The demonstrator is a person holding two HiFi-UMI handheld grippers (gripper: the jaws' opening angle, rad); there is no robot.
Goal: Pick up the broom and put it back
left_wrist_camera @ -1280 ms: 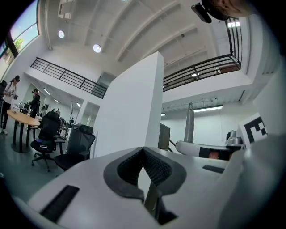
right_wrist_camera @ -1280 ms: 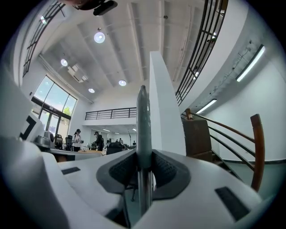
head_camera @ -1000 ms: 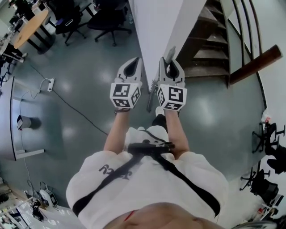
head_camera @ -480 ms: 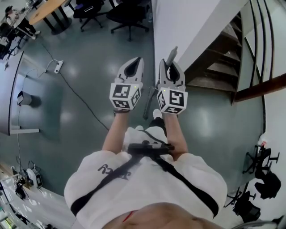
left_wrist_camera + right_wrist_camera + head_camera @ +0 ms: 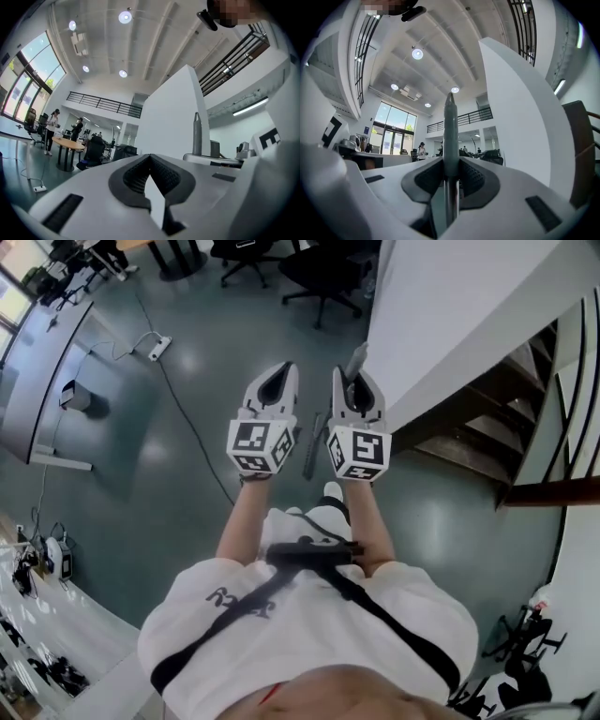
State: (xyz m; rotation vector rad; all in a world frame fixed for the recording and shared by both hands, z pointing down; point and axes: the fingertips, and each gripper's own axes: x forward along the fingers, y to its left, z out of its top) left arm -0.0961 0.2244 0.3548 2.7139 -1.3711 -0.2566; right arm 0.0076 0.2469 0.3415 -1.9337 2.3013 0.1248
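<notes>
The hall's grey-green floor (image 5: 141,484) spreads wide under the person, with a tall white wall (image 5: 450,306) ahead on the right and a dark staircase (image 5: 506,418) tucked behind it. Office chairs (image 5: 319,273) and a desk (image 5: 37,362) stand well apart, at the far edges.

The broom (image 5: 450,131) is already in hand. Its grey handle stands upright in the right claw (image 5: 450,164), whose pads are closed on it from both sides, with the tapered tip poking up above the jaws. From the head view the lower handle runs down between the two arms toward the person's shoe; the brush end is hidden, so I cannot tell whether it is off the floor.

The left claw (image 5: 150,161) is closed on nothing, held just beside the right one.

So the pick-up looks done — the putting back is all that remains. No rack or hook shows, though the wall by the stairs seems a likely spot.
</notes>
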